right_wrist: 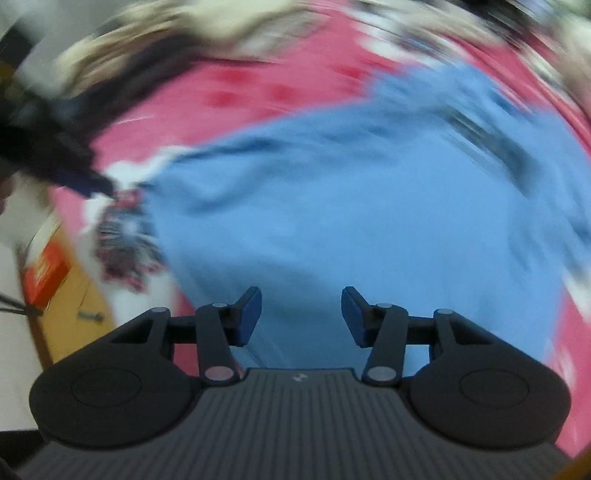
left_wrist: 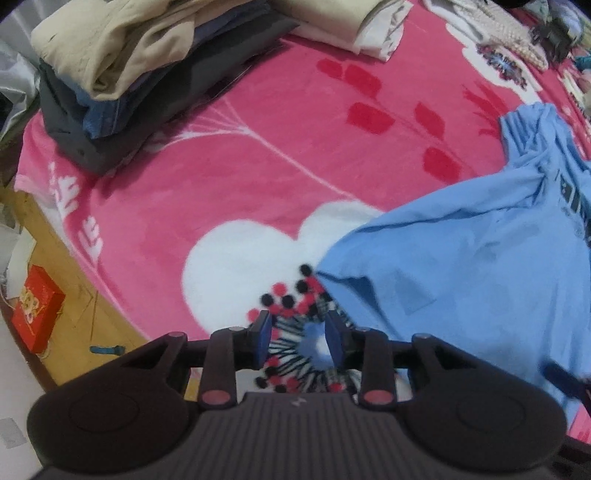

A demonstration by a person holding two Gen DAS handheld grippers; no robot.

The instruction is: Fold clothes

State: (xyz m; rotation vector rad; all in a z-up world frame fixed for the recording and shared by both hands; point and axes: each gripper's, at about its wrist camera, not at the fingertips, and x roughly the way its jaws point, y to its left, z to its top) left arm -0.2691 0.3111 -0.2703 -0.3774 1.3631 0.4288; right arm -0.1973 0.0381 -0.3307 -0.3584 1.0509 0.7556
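A light blue T-shirt (left_wrist: 461, 266) lies crumpled on the pink flowered blanket (left_wrist: 258, 147), with dark print near its right side. In the left wrist view my left gripper (left_wrist: 298, 336) points down beside the shirt's near left corner. It is open, and only the blanket's black, red and white flower pattern shows between its blue pads (left_wrist: 262, 336). The right wrist view is heavily blurred. There my right gripper (right_wrist: 301, 317) hangs open above the blue shirt (right_wrist: 351, 221), its pads apart with nothing between them.
A stack of folded clothes, beige over dark grey and blue (left_wrist: 110, 74), sits at the blanket's far left. A folded cream pile (left_wrist: 351, 26) and a knitted piece (left_wrist: 509, 37) lie at the back. The bed's edge drops to a yellow floor with a red box (left_wrist: 37, 306).
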